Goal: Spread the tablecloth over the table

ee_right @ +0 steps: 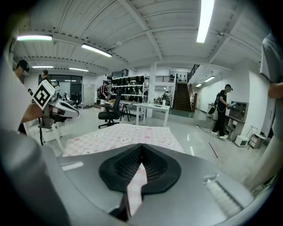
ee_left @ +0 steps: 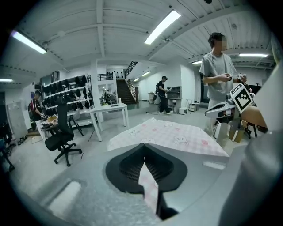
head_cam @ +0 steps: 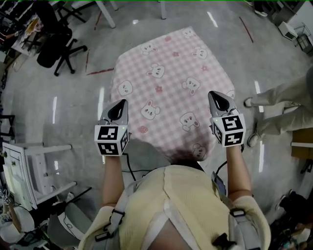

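A pink checked tablecloth point(head_cam: 171, 88) with bunny prints lies stretched out flat in front of me; whatever is under it is hidden. My left gripper point(head_cam: 117, 105) is shut on the cloth's near left corner. My right gripper point(head_cam: 218, 97) is shut on the near right corner. In the left gripper view a strip of the cloth point(ee_left: 149, 187) runs back between the shut jaws of the left gripper point(ee_left: 144, 160), and the sheet point(ee_left: 172, 134) spreads ahead. The right gripper view shows the same: cloth point(ee_right: 135, 190) pinched in the right gripper point(ee_right: 141, 159), with the sheet point(ee_right: 119, 137) beyond.
A black office chair point(head_cam: 54, 44) stands at the far left, near a white table's leg point(head_cam: 105, 12). A person's legs point(head_cam: 281, 105) are close to the cloth's right side. A white rack point(head_cam: 24, 171) stands at my near left. Cables trail on the floor by my feet.
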A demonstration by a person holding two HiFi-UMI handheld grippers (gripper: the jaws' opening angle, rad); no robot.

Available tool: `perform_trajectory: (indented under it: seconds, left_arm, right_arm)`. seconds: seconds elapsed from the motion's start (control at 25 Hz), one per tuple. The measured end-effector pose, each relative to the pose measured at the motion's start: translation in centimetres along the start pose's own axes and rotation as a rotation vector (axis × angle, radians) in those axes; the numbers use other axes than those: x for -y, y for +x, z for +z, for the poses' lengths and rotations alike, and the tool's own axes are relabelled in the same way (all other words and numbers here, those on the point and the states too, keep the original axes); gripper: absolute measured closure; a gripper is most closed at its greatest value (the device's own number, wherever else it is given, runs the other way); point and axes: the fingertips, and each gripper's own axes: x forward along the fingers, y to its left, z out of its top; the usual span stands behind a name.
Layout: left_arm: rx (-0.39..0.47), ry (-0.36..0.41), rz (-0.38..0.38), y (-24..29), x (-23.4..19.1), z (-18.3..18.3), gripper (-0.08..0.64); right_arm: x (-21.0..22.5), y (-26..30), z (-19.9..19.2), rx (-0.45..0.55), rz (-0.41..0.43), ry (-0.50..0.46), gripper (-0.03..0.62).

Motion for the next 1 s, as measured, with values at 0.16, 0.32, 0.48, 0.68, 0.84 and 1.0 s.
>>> perform_trajectory:
  seconds: [0.16,0.32,0.48,0.68,0.84,1.0]
  left_arm:
    - [-0.017,-0.012,0.002,0.2,0.0,-0.8,0.554]
    - [-0.024,0.021,0.017,1.2,0.1,0.4,0.554]
    - [-0.020,0.033,0.017,2.0,0.7,1.0,0.554]
    - [-0.012,0.019,0.013,1.3,0.3,-0.2,0.554]
    - [-0.005,0.001,-0.005,1.5,0.9,-0.2,0.554]
    - [-0.001,0.010,-0.024,2.7,2.2,-0.9,0.554]
  right_arm:
    - [-0.1,0.2,-0.3,-0.008,0.011,0.021,0.589]
    - [0.1,0.8,0.4,-0.016,0.027,0.017,0.589]
    - [0.0,1.7,0.3,-0.021,0.044,0.015,0.589]
    - [-1.3,1.6,-0.6,-0.020,0.043,0.024,0.589]
    - [-1.2,1.6,-1.1,-0.025,0.041,0.038,0.589]
    - [-0.6,2.0,-2.5,-0.021,0.046,0.048,0.589]
